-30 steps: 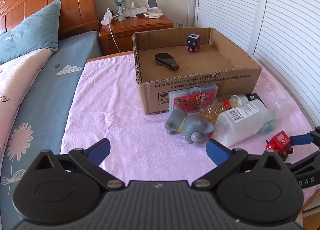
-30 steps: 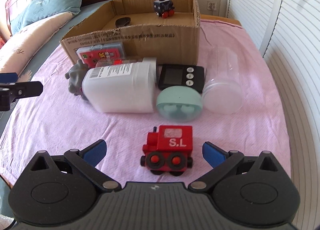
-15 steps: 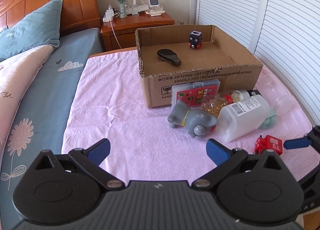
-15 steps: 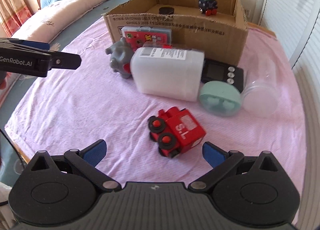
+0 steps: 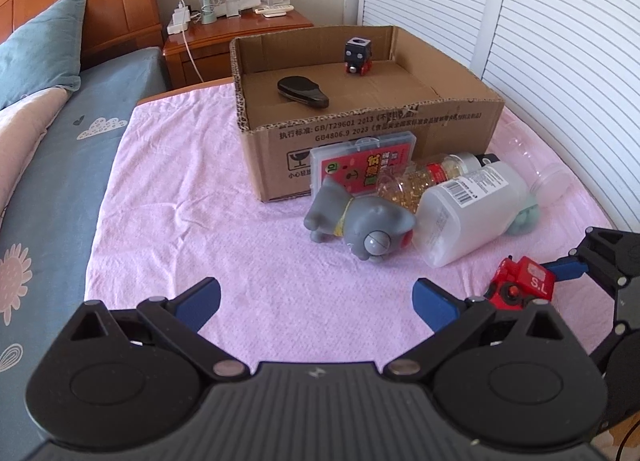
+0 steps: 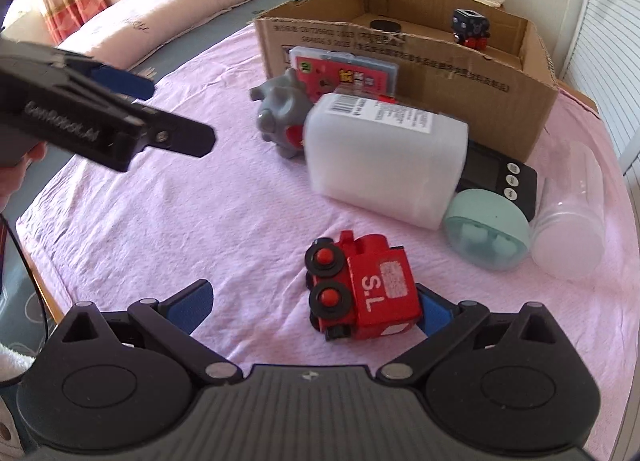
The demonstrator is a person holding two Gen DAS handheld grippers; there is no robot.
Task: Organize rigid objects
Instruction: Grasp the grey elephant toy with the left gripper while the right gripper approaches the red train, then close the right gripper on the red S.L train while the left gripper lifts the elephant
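Beside the red toy train (image 6: 362, 287), right fingers (image 6: 434, 311) spread wide; left fingers (image 5: 198, 299) released over bare cloth (image 5: 224, 229).

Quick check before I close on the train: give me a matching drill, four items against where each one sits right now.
Items:
1. black toy car
2. red toy train
3. grey cat figure
4. red card case

Places:
A. leaning on the cardboard box front
B. between the open right gripper fingers
C. inside the box
D. lying on the pink cloth, beside the white bottle

Pairs: 1-C, 2-B, 3-D, 4-A
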